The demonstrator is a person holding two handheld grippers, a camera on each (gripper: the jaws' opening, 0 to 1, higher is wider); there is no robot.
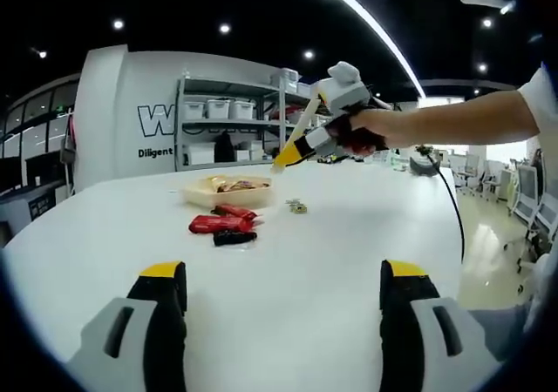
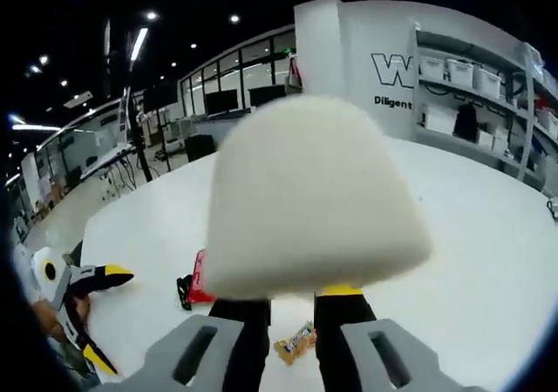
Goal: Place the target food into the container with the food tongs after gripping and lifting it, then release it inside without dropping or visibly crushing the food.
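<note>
White bun-like food is pinched between the right tool jaws, lifted well above the tabletop. In the left gripper view the right tool is above and just behind the container, near red packets. Left tool is wide open, holding nothing, low over the tabletop. Risks, I'd judge: squeezing dents the food; a loose grip drops it outside. The tongs are hard to make out; the food blocks the view of the container.
</note>
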